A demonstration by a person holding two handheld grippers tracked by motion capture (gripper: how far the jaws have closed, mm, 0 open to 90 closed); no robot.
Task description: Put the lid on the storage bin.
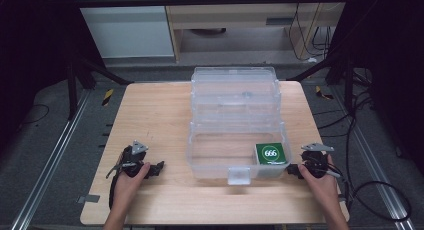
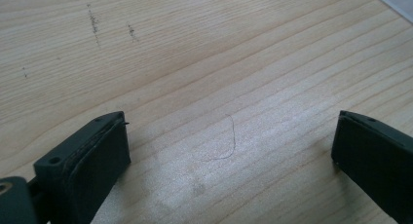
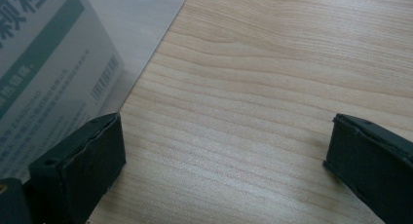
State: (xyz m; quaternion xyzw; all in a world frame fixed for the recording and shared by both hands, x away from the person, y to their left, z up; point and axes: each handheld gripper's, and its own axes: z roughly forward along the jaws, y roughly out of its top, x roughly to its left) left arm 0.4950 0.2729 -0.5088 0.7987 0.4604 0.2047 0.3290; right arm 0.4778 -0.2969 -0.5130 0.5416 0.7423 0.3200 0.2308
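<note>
Risk: right gripper (image 1: pixel 295 169), jaws spread and holding nothing, sits just beside the clear bin (image 1: pixel 235 140), so a careless reach over the wall could clip the rim and shove the light bin across the surface (image 1: pixel 150 110). Left gripper (image 1: pixel 156 168), also spread and holding nothing, rests well left of the bin. Bin is open and holds one green box (image 1: pixel 270 153) in its front right corner, otherwise bare.
</note>
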